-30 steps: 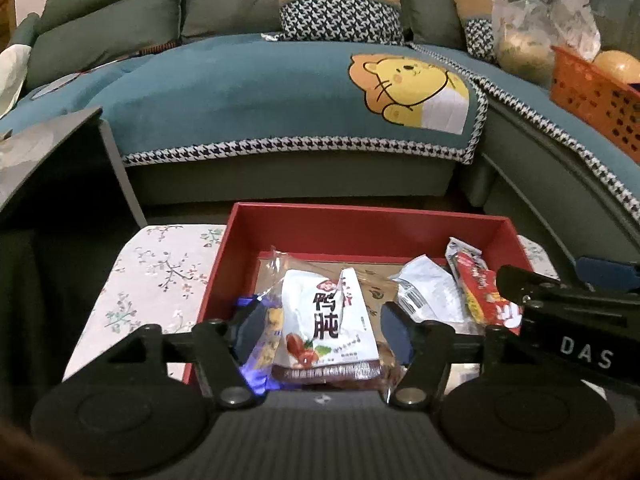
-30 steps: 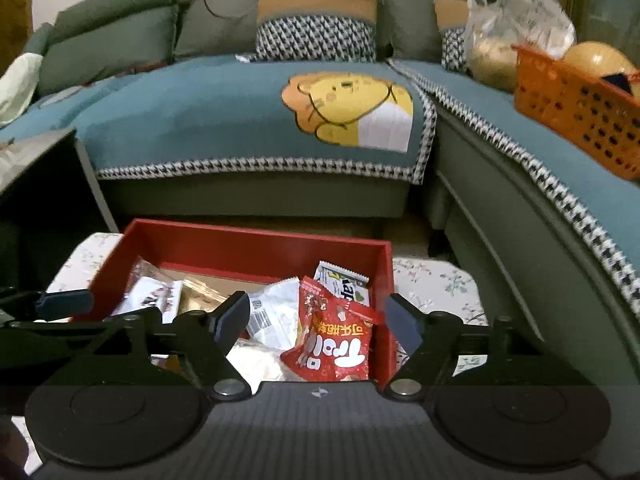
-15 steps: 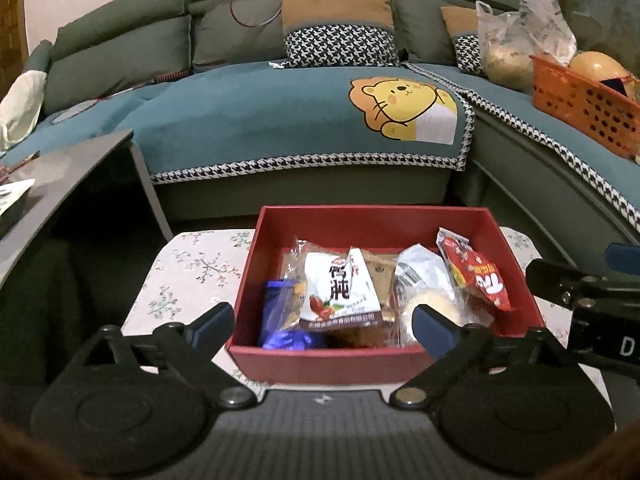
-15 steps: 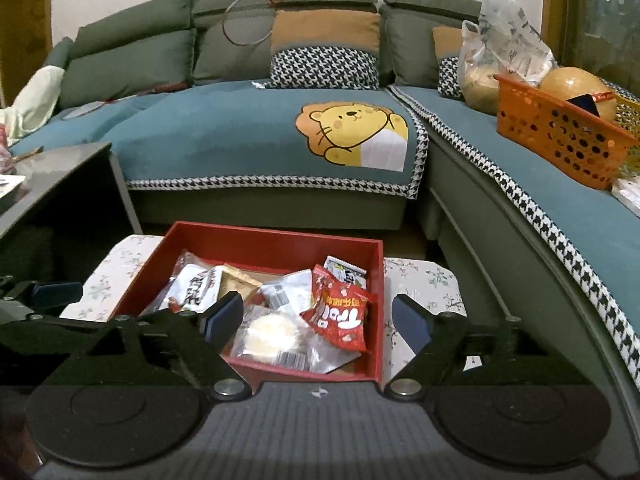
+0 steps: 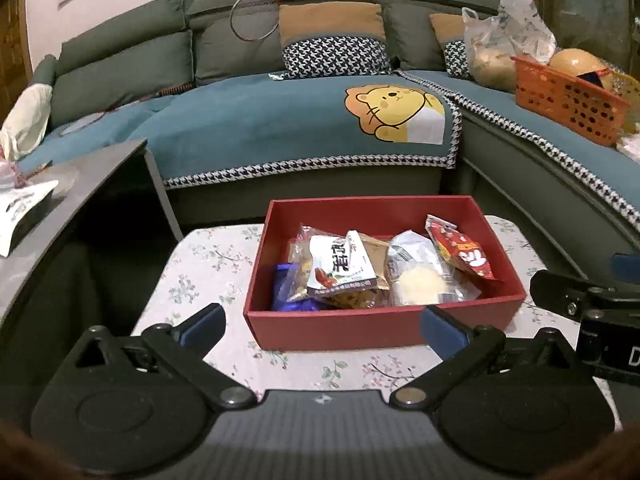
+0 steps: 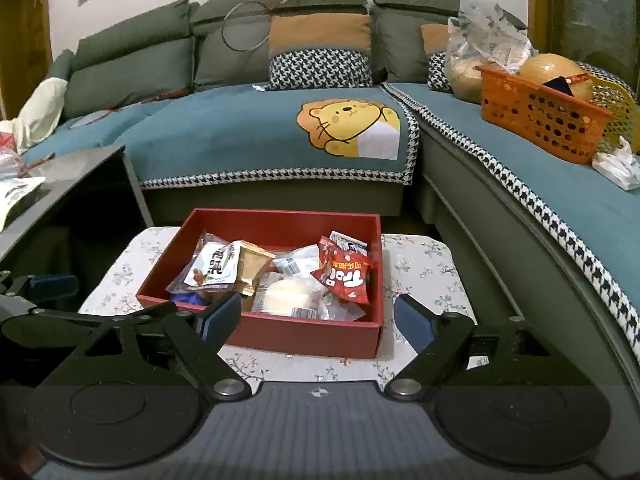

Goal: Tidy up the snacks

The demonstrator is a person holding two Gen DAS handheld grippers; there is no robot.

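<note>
1. Behind the work area stood a grey-green corner sofa [image 5: 280, 60] draped with a teal lion-print cover [image 5: 300, 128], and in front of it a small floral-patterned table [image 5: 208, 272] carried the task's things.
2. On that table sat a red rectangular cardboard box [image 5: 380, 324], and every snack visible was inside it; no packet lay loose on the tabletop.
3. Judging by that, the gathering looked largely done, with at most some tidying of the heap left.
4. Inside the box, a white pouch with red dates printed on it [image 5: 340, 264] leaned over a blue wrapper [image 5: 286, 288] at the left.
5. A clear-wrapped pale round cake [image 5: 420, 284] lay in the middle, and a red foil packet [image 5: 464, 252] stood tilted against the right wall.
6. The left gripper [image 5: 320, 324] hung before the box's near wall, its tongs spread wide and holding nothing.
7. The right gripper [image 6: 318, 318] was likewise wide apart and empty, near the box's front right corner.
8. An orange plastic basket [image 6: 540, 120] rested on the sofa's right wing, well apart.
</note>
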